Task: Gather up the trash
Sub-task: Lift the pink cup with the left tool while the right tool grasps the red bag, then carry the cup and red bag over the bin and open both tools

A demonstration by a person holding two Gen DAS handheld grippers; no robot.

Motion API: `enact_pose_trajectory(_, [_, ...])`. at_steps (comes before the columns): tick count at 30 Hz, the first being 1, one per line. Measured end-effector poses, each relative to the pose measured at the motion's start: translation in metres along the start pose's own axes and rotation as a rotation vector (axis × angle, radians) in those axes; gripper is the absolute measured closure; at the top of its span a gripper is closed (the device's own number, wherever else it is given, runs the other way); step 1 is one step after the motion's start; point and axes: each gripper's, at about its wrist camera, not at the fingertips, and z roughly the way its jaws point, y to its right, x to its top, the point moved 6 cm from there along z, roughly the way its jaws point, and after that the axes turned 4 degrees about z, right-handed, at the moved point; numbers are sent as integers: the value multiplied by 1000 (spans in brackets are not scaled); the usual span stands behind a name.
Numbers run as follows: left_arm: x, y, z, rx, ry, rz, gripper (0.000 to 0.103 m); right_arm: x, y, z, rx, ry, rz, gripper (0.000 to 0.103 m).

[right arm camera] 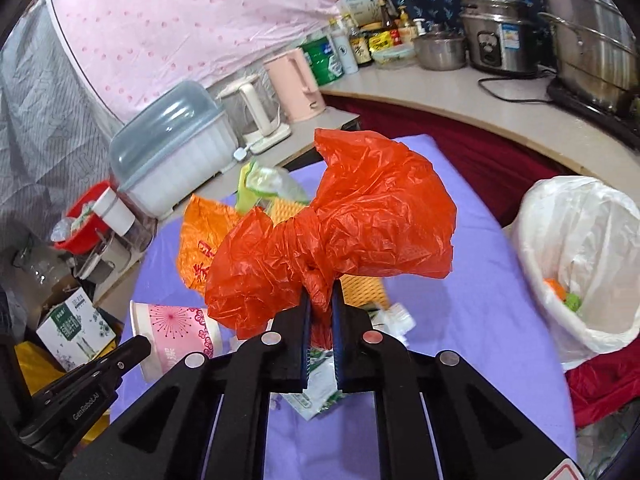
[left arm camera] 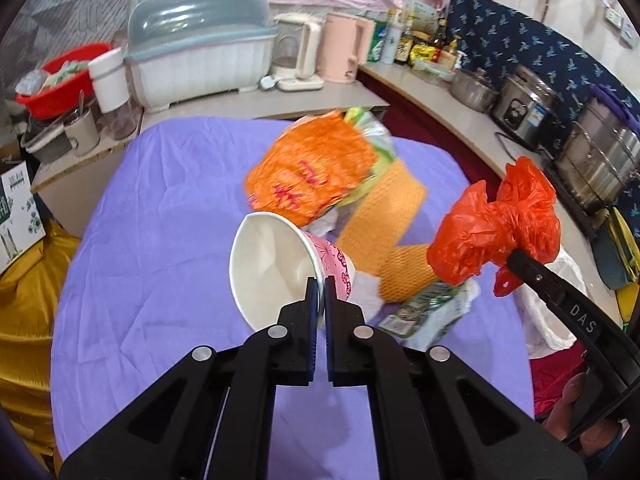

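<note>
My left gripper (left arm camera: pixel 319 284) is shut on the rim of a pink-and-white paper cup (left arm camera: pixel 276 264), held tilted above the purple table (left arm camera: pixel 160 240); the cup also shows in the right wrist view (right arm camera: pixel 176 334). My right gripper (right arm camera: pixel 321 298) is shut on a knotted red plastic bag (right arm camera: pixel 340 224), lifted above the table; the bag also shows in the left wrist view (left arm camera: pixel 496 232). More trash lies mid-table: an orange bag (left arm camera: pixel 316 172), orange foam netting (left arm camera: pixel 384 216) and a green-white wrapper (left arm camera: pixel 428 312).
A white-lined trash bin (right arm camera: pixel 580 264) stands at the table's right edge. A dish rack (left arm camera: pixel 196 52), kettles (left arm camera: pixel 344 48), bottles and steel pots (left arm camera: pixel 600 152) crowd the counters behind. A red basin (left arm camera: pixel 60 76) sits far left.
</note>
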Motion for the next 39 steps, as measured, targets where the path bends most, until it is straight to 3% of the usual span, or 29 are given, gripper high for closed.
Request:
enact_pose_trajectory(7, [9, 57, -21, -45, 45, 75, 100, 11, 49, -44, -51, 72, 43, 94])
enact_pose_trajectory(22, [11, 250, -16, -262, 63, 282, 100, 14, 217, -126, -225, 167, 237, 94])
enact_pose_trajectory(30, [4, 325, 3, -333, 39, 353, 100, 6, 283, -136, -281, 171, 328, 94])
enact_pose_trajectory(39, [-6, 372, 33, -356, -12, 399, 100, -3, 319, -133, -298, 161, 384, 94])
